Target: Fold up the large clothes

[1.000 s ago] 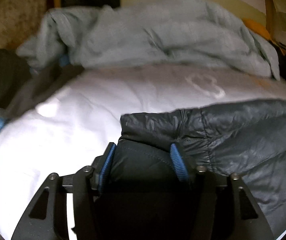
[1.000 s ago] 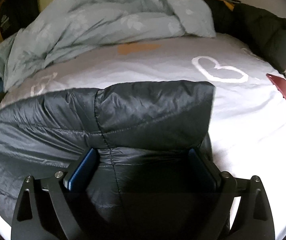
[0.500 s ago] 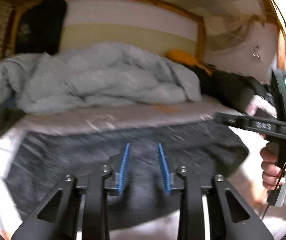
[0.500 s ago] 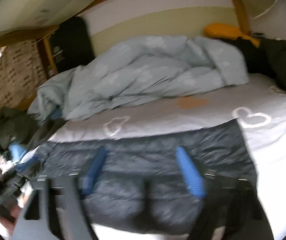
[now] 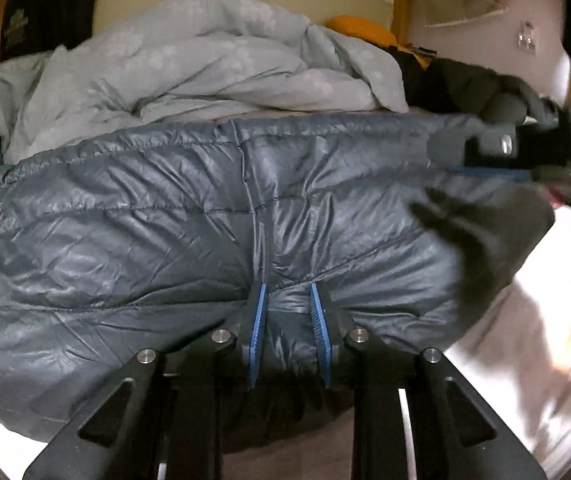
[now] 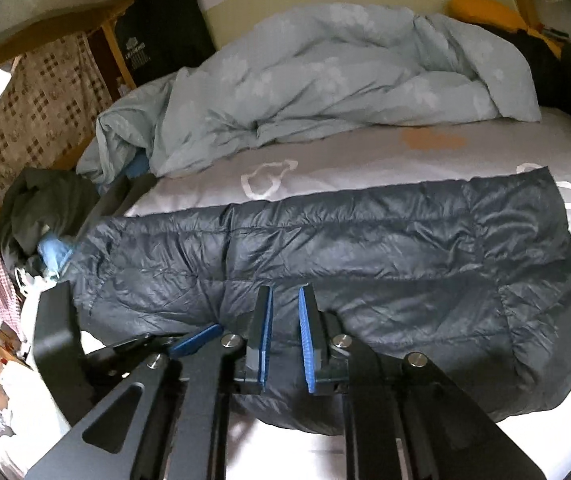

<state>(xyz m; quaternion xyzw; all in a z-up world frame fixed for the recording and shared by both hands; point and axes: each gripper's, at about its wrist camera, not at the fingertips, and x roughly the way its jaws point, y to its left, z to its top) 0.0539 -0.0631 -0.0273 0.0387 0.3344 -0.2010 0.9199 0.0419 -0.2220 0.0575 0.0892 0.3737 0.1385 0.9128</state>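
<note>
Dark quilted puffer jacket (image 6: pixel 365 248) lies spread across near part of bed (image 6: pixel 365 168), near hem bunched at your tongs. Judge it light, soft, slick-shelled; it will slide and puff back, so pinch at seams or hem.

Left tongs (image 5: pixel 288 320) clamped on near hem fold. Right tongs (image 6: pixel 285 322) closing, jacket edge between pads, grip not certain.

Crumpled blue duvet (image 6: pixel 325 80) crowds far side; bare sheet beyond jacket and to its right gives room. Clothes pile (image 6: pixel 45 208) at left edge.
</note>
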